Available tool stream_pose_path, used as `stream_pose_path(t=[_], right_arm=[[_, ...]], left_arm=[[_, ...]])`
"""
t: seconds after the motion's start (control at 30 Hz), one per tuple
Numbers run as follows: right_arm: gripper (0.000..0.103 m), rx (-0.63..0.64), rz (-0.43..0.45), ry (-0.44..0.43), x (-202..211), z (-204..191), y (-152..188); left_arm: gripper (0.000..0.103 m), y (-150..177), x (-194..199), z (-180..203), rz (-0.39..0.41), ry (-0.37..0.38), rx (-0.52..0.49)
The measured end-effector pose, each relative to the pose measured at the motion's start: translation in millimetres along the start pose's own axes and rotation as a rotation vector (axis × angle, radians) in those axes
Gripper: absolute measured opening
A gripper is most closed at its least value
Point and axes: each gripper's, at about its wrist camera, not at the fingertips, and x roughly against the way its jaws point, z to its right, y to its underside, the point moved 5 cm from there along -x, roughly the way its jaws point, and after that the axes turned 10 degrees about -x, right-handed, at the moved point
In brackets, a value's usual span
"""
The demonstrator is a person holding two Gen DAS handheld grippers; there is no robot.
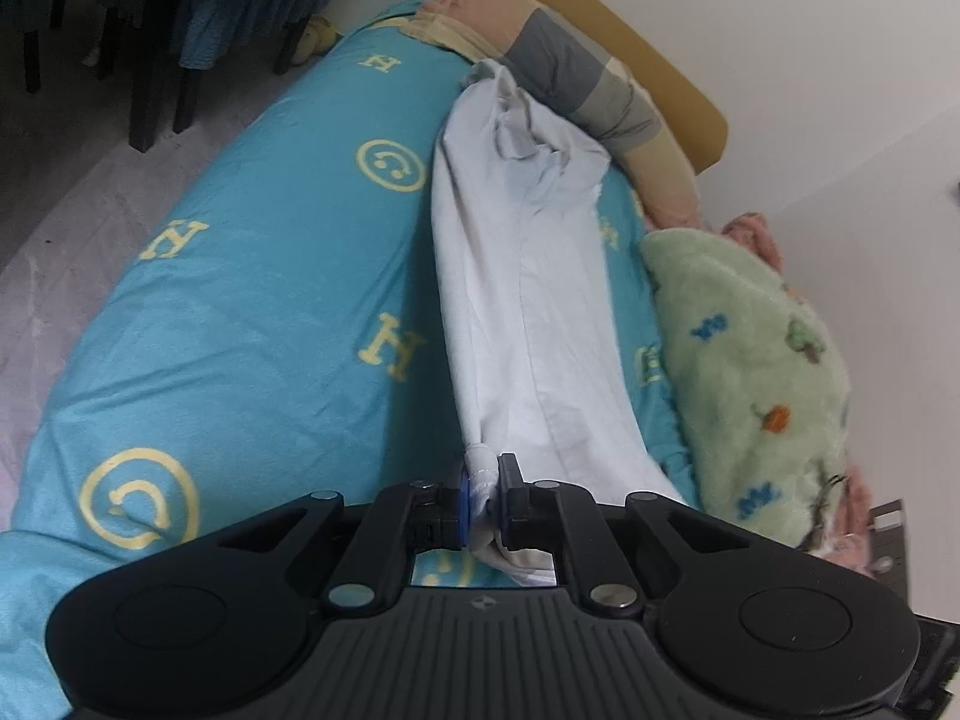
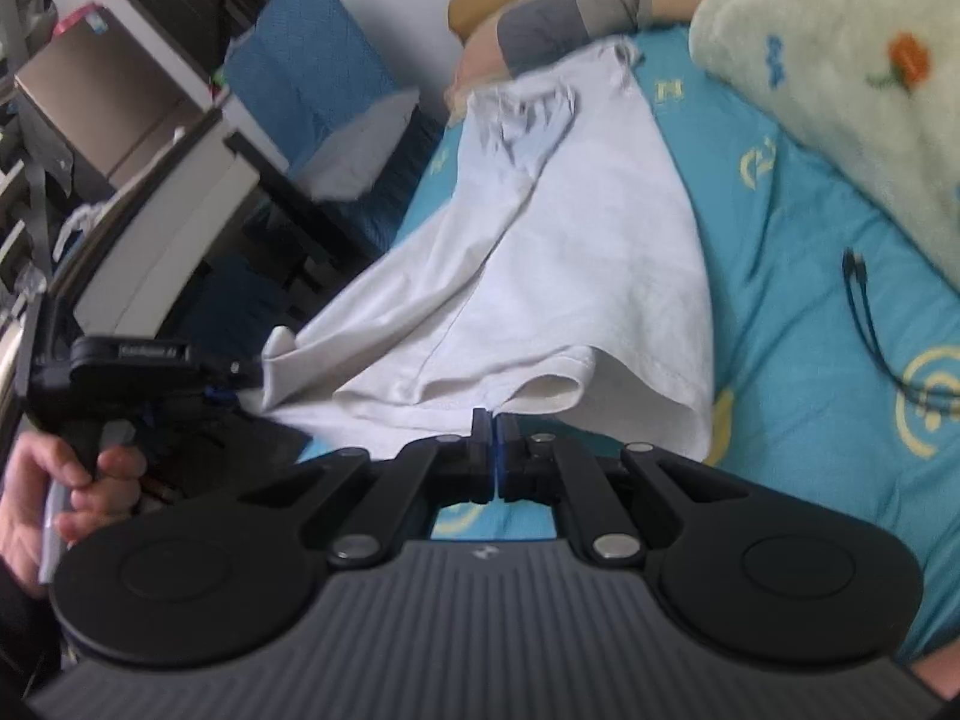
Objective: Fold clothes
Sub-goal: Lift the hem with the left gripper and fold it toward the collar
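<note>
A white T-shirt (image 1: 522, 300) lies lengthwise on a bed with a teal sheet (image 1: 270, 270). My left gripper (image 1: 483, 480) is shut on the shirt's near hem corner, with fabric bunched between the blue pads. In the right wrist view the same shirt (image 2: 570, 240) stretches away from me. My right gripper (image 2: 495, 420) is shut on its near hem, which lifts into a small arch. At the left of that view, the left gripper (image 2: 252, 381), held by a hand (image 2: 90, 480), pulls the other hem corner off the bed's side.
A fuzzy green blanket (image 1: 750, 372) lies along the wall side of the bed. A striped bolster (image 1: 576, 78) sits at the far end. A black cable (image 2: 864, 312) rests on the sheet (image 2: 810, 330). Dark chair legs (image 1: 150, 60) and shelving (image 2: 150, 150) stand beside the bed.
</note>
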Motion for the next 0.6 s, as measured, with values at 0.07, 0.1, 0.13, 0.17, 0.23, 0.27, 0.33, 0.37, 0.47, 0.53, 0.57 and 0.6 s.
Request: stream_pose_path(t=[0.07, 0.1, 0.13, 0.17, 0.23, 0.27, 0.33, 0.37, 0.47, 0.53, 0.57, 0.6], right_arm=[[0.007, -0.020, -0.042, 0.014, -10, 5, 9], [0.007, -0.038, -0.063, 0.017, -12, 10, 12], [0.008, -0.056, -0.083, 0.019, -13, 15, 15], [0.008, -0.074, -0.103, 0.022, -15, 20, 18], [0.009, -0.110, -0.144, 0.027, -19, 30, 23], [0.009, -0.128, -0.164, 0.030, -20, 35, 26], [0.009, -0.165, -0.173, 0.044, -26, 46, 23], [0.009, -0.184, -0.160, 0.056, -30, 53, 18], [0.009, -0.242, -0.120, 0.092, -43, 74, 0], [0.009, -0.281, -0.093, 0.116, -51, 87, -11], [0.009, -0.300, -0.079, 0.128, -55, 94, -17], [0.009, -0.307, -0.068, 0.124, -58, 95, -21]], left_arm=[[0.009, 10, -10, -6, -0.019, -0.011, 0.010], [0.009, 13, -15, -8, -0.035, -0.016, 0.015], [0.009, 16, -19, -17, -0.045, -0.026, 0.018], [0.009, 17, -22, -20, -0.052, -0.031, 0.020], [0.009, 20, -28, -26, -0.064, -0.041, 0.025], [0.009, 21, -30, -30, -0.070, -0.046, 0.027], [0.009, 22, -34, -36, -0.076, -0.049, 0.035], [0.009, 23, -36, -40, -0.083, -0.049, 0.047], [0.009, 24, -43, -47, -0.098, -0.040, 0.072], [0.010, 25, -46, -50, -0.108, -0.030, 0.079], [0.010, 25, -48, -51, -0.113, -0.025, 0.083], [0.010, 26, -49, -52, -0.118, -0.022, 0.085]])
